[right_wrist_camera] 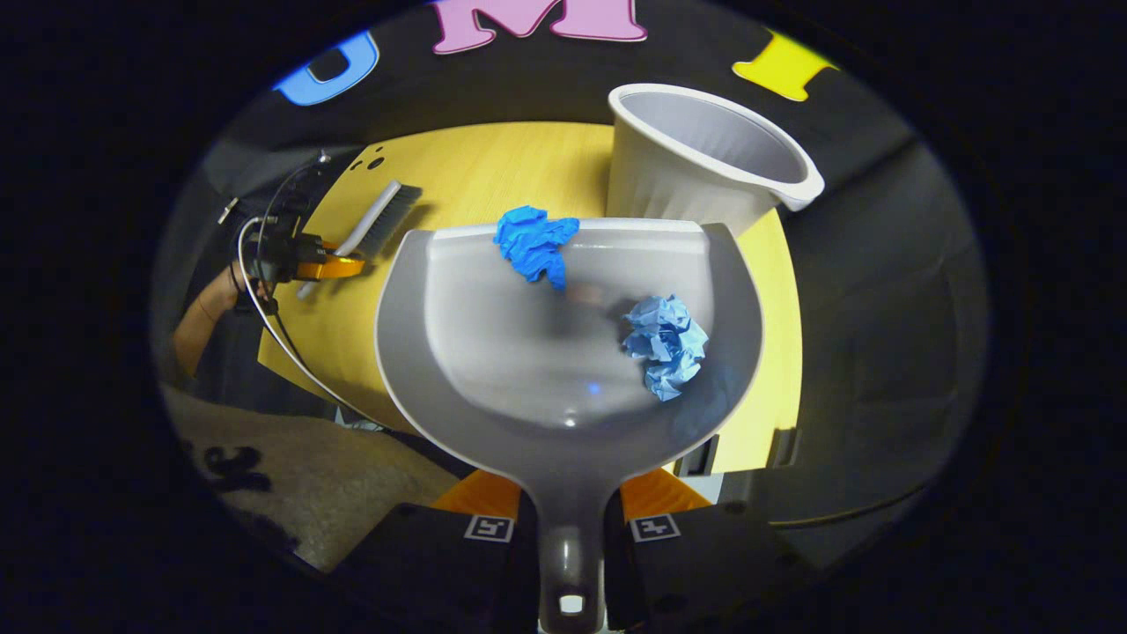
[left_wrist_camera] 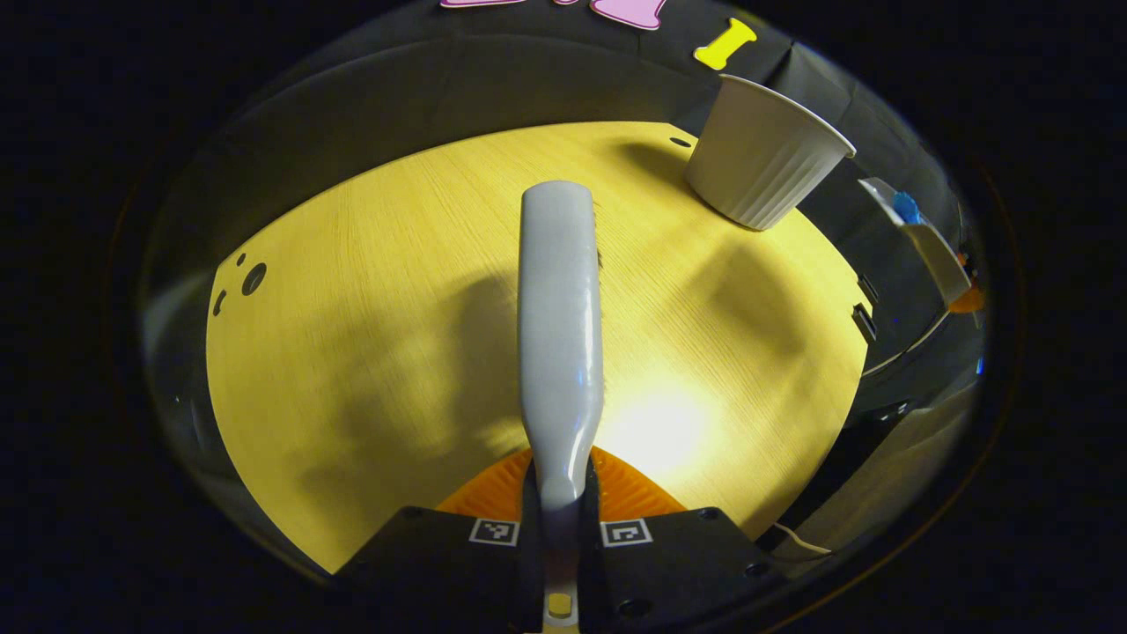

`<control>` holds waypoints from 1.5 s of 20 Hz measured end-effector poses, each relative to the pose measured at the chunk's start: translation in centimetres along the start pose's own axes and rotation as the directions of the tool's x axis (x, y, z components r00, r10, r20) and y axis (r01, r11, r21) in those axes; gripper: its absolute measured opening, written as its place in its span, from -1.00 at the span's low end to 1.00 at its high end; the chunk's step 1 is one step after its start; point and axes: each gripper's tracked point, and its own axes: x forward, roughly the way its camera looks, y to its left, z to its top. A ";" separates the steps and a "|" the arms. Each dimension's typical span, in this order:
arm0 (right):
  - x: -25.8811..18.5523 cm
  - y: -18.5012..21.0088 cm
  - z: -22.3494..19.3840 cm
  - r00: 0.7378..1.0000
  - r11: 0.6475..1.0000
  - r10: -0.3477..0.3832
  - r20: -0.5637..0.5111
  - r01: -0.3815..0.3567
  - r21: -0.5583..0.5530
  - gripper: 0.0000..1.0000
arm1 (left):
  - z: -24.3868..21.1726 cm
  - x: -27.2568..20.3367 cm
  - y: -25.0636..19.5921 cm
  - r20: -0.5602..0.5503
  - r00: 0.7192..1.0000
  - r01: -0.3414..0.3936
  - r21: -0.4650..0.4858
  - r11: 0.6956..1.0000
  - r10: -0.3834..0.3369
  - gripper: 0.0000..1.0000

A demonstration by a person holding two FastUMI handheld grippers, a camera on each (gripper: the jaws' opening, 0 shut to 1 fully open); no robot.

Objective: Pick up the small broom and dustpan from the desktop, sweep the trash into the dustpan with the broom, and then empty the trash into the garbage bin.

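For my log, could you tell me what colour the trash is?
Blue paper wads, best seen in the right gripper view.

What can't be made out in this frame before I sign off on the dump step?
- Bristles of the broom: left gripper view, hidden behind its own back.
- Bottom of the garbage bin: right gripper view, hidden by its near wall and the dustpan.
- Lip of the dustpan: right gripper view, dark blue paper wad covers part.
- Far left gripper: right gripper view, too small to read its grip.

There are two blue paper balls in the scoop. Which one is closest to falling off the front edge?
The darker blue wad. It sits right on the dustpan's front lip, nearest the garbage bin. The paler, crumpled wad lies farther back in the pan, toward its right side.
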 end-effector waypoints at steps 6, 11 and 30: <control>-1.8 1.1 1.6 1.000 0.991 -0.002 0.026 -0.002 0.132 -0.35 | -0.4 0.0 0.3 0.009 1.000 0.020 -0.002 1.000 -0.020 -0.62; -3.2 -1.9 4.6 0.993 0.985 -0.096 0.070 0.084 0.152 -0.35 | -0.2 0.0 0.5 0.008 1.000 0.029 0.007 1.000 -0.029 -0.62; 1.8 -8.1 15.0 0.928 0.996 0.079 -0.365 -0.061 0.061 -0.34 | 1.2 0.9 0.1 -0.039 0.999 -0.005 -0.041 0.999 0.003 -0.62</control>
